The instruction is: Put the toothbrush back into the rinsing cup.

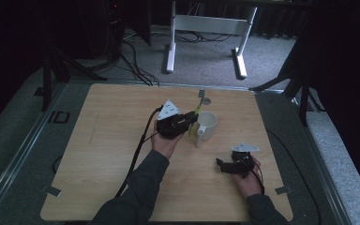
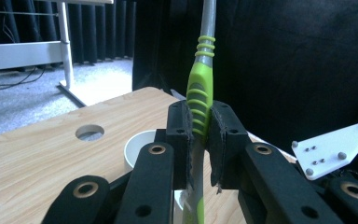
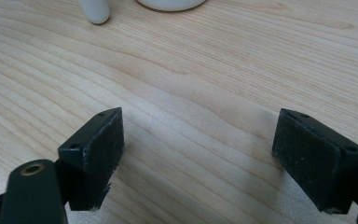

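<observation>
Black jaws of the left gripper (image 2: 199,135) are clamped on a green and grey toothbrush (image 2: 201,93), held upright just above a white mug (image 1: 206,126) on the wooden surface (image 1: 108,140); right gripper (image 3: 198,154) rests nearby, jaws wide open and empty

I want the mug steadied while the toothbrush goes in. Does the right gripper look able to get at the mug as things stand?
Probably yes. The right gripper stands open and empty, and bare table lies between it and the mug. The left gripper, shut on the toothbrush, is at the mug's other side.
</observation>
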The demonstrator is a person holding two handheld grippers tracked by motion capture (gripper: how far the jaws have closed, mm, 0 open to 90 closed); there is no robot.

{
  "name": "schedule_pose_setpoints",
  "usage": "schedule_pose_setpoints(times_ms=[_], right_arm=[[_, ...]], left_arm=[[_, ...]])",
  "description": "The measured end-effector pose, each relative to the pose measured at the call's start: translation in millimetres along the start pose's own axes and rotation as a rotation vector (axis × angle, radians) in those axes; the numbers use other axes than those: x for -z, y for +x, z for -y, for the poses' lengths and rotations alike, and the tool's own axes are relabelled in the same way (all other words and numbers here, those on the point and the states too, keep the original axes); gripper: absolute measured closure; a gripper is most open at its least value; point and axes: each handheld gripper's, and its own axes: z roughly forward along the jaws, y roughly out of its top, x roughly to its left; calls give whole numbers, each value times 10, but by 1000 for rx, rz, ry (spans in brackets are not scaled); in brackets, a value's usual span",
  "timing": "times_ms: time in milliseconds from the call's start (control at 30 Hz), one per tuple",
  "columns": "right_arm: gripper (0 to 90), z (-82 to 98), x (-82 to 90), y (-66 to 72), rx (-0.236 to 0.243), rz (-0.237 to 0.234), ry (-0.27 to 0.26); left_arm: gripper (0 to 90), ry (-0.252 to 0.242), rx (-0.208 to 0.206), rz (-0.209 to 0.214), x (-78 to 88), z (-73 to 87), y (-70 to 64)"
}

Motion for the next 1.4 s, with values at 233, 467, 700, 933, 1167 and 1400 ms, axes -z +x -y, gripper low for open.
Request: schedule_pose_setpoints(times_ms=[233,467,700,933,1167,1400], right_arm=[[163,0,1,0,0,0,1],[163,1,1,0,3,-2,0],[163,3,3,1,3,-3,0],[163,3,4,1,4,-3,0],[163,3,4,1,3,-3,0],[163,3,4,1,4,-4,0]], left_arm=[[797,-25,29,11,-59,16,20],[797,-29,31,21,-137,3,-10],[797,-33,28,25,-179,1,-24],[796,-33,30,25,-214,15,-27],[796,-44,26,20,-269,12,-50],[794,-28,18,2,-361,39,-45]])
